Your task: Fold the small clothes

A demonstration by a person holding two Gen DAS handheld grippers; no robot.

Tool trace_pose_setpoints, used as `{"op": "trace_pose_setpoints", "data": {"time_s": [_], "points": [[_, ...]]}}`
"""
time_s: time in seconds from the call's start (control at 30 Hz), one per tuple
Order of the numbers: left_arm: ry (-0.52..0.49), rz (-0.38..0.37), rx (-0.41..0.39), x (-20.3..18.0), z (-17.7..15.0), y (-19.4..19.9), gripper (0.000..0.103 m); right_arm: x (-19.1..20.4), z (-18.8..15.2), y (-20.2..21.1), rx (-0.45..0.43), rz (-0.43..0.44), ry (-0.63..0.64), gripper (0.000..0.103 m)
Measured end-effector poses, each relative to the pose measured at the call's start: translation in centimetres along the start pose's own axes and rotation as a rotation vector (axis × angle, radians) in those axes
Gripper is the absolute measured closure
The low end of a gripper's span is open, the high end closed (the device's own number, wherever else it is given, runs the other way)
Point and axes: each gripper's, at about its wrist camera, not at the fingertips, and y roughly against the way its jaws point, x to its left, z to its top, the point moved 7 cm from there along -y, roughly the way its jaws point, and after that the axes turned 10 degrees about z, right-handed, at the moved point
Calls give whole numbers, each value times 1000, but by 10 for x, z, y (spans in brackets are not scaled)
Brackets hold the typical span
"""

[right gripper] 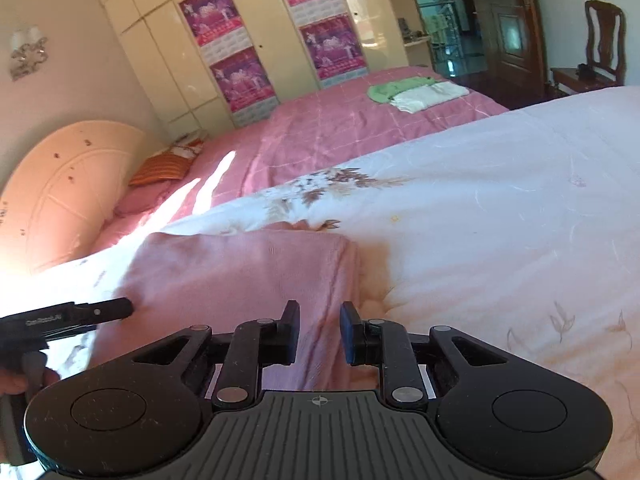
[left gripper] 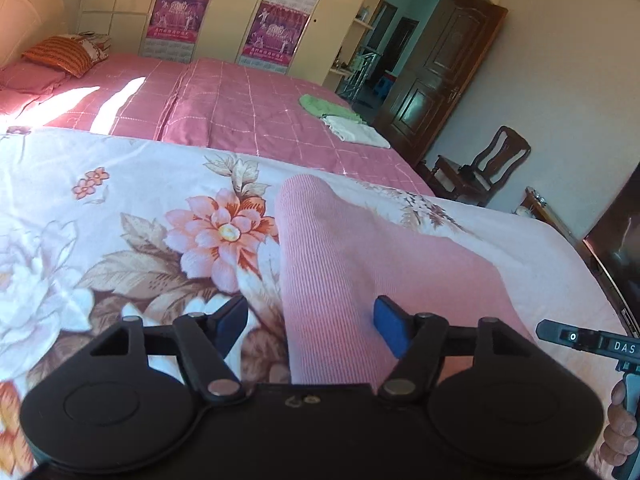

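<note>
A pink ribbed garment (left gripper: 340,264) lies folded on the floral quilt (left gripper: 120,208). My left gripper (left gripper: 310,324) hovers over its near end, open wide; the cloth's left edge runs between the fingers and the pads do not press it. In the right wrist view the same pink garment (right gripper: 240,276) lies flat on the pale quilt (right gripper: 500,200). My right gripper (right gripper: 320,332) is over its near right part, open by a narrow gap, with cloth showing beneath the gap but nothing pinched. Each view shows the other gripper at its edge, held by a hand (left gripper: 624,416).
A folded green garment (right gripper: 396,88) and a folded white one (right gripper: 428,96) rest at the far corner of the pink checked bedspread (right gripper: 320,132). Pillows (left gripper: 56,56) lie by the headboard. Wardrobe doors, a wooden chair (left gripper: 488,164) and an open doorway stand beyond the bed.
</note>
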Motion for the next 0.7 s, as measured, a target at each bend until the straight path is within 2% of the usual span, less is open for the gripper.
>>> {"op": "trace_pose_setpoints", "data": {"time_s": [0.07, 0.17, 0.33, 0.4, 0.5, 0.57, 0.7], "points": [[1, -11, -1, 5, -19, 22, 35, 18, -17, 24, 2, 8, 53, 82], [-56, -17, -16, 2, -47, 44, 26, 34, -45, 46, 13, 8, 74, 82], [-5, -4, 27, 7, -61, 48, 26, 33, -68, 46, 44, -27, 41, 82], [-38, 24, 32, 4, -66, 54, 26, 33, -69, 49, 36, -33, 41, 82], [-92, 58, 72, -1, -83, 55, 25, 29, -79, 48, 79, -50, 39, 82], [-119, 72, 62, -3, -90, 58, 25, 21, -89, 44, 123, -110, 62, 82], [-124, 91, 56, -4, -97, 64, 25, 17, -97, 45, 116, -129, 36, 82]]}}
